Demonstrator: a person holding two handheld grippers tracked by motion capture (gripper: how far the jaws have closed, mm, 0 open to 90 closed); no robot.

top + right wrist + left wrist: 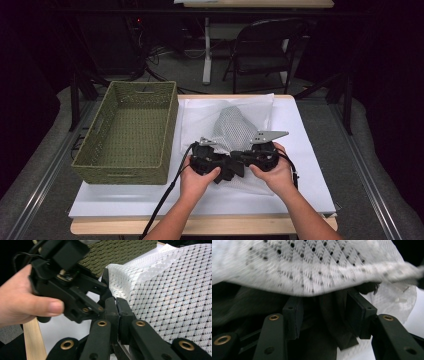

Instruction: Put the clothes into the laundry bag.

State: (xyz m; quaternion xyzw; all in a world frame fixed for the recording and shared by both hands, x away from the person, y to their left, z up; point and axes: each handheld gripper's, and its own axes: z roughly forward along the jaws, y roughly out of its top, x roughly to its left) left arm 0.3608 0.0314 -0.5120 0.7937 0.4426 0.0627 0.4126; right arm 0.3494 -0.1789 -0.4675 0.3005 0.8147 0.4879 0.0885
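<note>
The right gripper has its jaws pressed together; a thin dark strip, probably a strap or hem, seems to run out below them, though the close view leaves this uncertain. The left gripper has its jaws apart, with dark cloth hanging loosely between the pads and no pad pressing on it. Both grippers meet at the near edge of the mesh bag, which lies on the white table with its white netting draped over the left gripper's jaws. The basket stands just beside the bag, on its left.

To do the step well, keep the right grip steady as an anchor. Set the left jaws squarely over the cloth edge before closing, catching the cloth alone and not the netting above it. Close fully, then move both hands together to avoid tearing the mesh.
</note>
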